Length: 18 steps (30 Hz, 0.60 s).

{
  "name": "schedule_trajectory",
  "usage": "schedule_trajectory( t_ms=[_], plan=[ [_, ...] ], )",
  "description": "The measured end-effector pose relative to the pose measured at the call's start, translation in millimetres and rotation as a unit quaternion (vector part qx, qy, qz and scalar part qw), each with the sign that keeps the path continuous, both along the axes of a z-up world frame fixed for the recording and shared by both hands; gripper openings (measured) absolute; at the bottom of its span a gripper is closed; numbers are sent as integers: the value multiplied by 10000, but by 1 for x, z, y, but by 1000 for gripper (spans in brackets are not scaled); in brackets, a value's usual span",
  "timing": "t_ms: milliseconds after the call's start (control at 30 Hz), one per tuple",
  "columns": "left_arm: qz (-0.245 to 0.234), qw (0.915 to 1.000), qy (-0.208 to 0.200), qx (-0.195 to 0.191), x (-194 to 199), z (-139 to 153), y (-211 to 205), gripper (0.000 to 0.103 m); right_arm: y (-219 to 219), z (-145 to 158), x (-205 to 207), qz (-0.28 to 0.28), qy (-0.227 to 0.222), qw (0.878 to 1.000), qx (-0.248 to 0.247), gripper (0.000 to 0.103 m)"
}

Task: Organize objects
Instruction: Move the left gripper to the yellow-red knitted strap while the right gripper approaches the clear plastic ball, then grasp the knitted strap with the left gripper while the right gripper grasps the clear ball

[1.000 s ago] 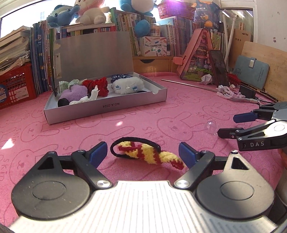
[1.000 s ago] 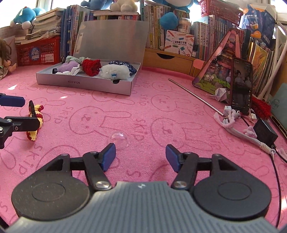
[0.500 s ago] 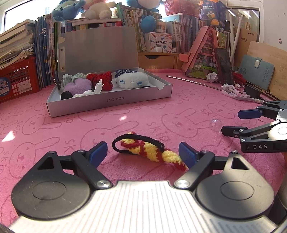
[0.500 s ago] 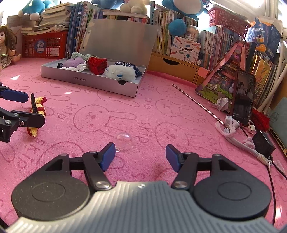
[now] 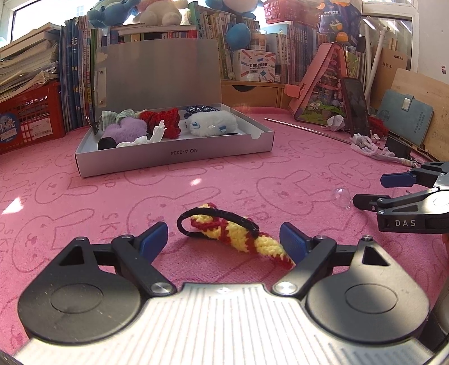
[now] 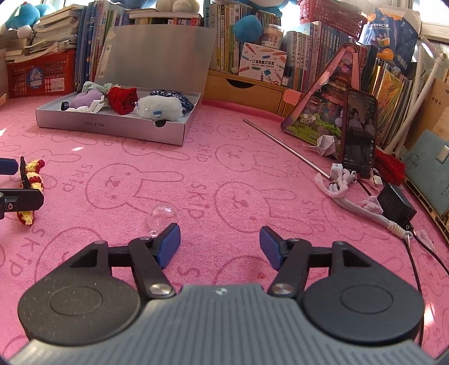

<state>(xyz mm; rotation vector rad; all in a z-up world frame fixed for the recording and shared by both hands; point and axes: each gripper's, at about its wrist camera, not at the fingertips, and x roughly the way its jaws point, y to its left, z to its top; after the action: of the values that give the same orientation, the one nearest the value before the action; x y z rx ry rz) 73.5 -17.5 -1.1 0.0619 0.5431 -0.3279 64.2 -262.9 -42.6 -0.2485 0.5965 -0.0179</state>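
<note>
Between the gaping left gripper (image 5: 224, 241) fingers, a knitted hair tie (image 5: 234, 238) is lying on the pink mat (image 5: 252, 179); the right gripper (image 6: 219, 246), likewise spread, is sitting beside a clear bead (image 6: 163, 215).

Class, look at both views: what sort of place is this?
Probably a child's bedroom or playroom at home: crowded bookshelves, plush toys on top, and a pink bunny-print mat.

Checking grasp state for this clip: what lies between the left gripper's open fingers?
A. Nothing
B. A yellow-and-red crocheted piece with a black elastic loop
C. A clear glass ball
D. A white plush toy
B: the yellow-and-red crocheted piece lies on the pink mat between the open left gripper fingers, ungrasped.
</note>
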Motion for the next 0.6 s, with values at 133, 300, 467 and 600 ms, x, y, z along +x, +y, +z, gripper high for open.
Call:
schedule_trajectory(
  t_ms=[133,300,467,600],
  plan=[
    [74,10000,-47,43,-1,2,1,90,17,1,1,196,-28,9997,-150,73],
    [221,9996,-115,159,-1,4,7,90,34,2,5,469,8,9989,5,73],
    [356,9992,-98,140,1,5,14,90,37,6,7,883,174,9948,467,73],
    [327,9993,-106,156,0,6,16,90,34,9,5,1020,104,9945,224,73]
  ],
)
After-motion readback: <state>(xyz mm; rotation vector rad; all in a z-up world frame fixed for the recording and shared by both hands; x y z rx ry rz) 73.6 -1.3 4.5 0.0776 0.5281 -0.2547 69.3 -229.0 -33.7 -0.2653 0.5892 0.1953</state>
